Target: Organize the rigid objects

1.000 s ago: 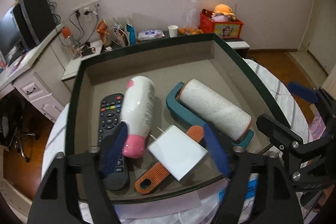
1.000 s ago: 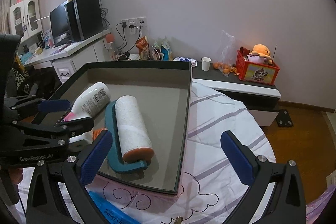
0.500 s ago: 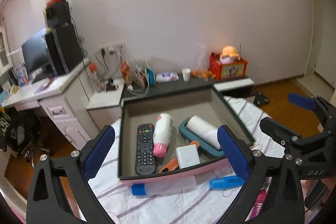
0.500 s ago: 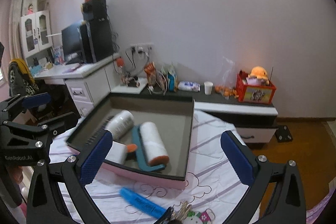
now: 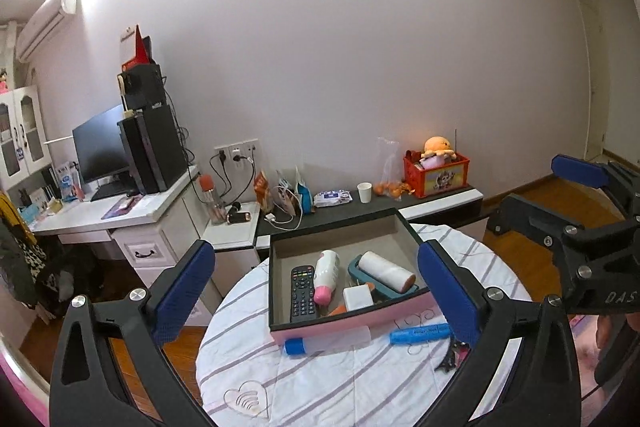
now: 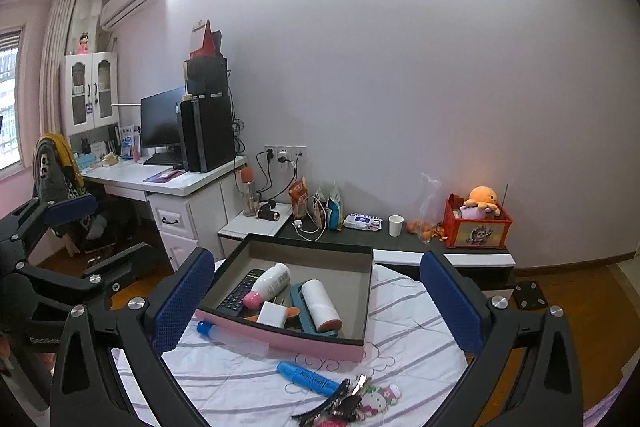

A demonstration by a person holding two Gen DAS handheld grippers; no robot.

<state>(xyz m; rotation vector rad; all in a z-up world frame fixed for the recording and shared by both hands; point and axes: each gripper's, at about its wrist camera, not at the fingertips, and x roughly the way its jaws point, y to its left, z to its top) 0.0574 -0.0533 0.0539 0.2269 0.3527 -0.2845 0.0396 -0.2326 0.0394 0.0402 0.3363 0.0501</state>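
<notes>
A pink-sided box (image 5: 352, 323) (image 6: 280, 341) stands on the round striped table. It holds a black remote (image 5: 302, 293), a white and pink bottle (image 5: 326, 277), a white charger (image 5: 357, 298) and a lint roller (image 5: 384, 271) (image 6: 320, 305). In front of the box lie a clear tube with a blue cap (image 5: 326, 341) (image 6: 230, 337), a blue marker (image 5: 420, 333) (image 6: 308, 379) and a key bunch with hair clips (image 6: 352, 403). My left gripper (image 5: 316, 303) is open and empty, high above the table. My right gripper (image 6: 316, 303) is open and empty too, and shows at the right of the left wrist view (image 5: 580, 211).
A low dark cabinet (image 5: 360, 211) behind the table carries snacks, a paper cup and a red toy crate (image 5: 436, 173). A white desk (image 6: 176, 183) with monitor and computer tower stands left. A chair (image 6: 60, 179) is at far left. Wooden floor surrounds the table.
Both grippers have pulled up and back from the box, so it looks much smaller. The left gripper's jaws opened wide. The charger stays in the box.
</notes>
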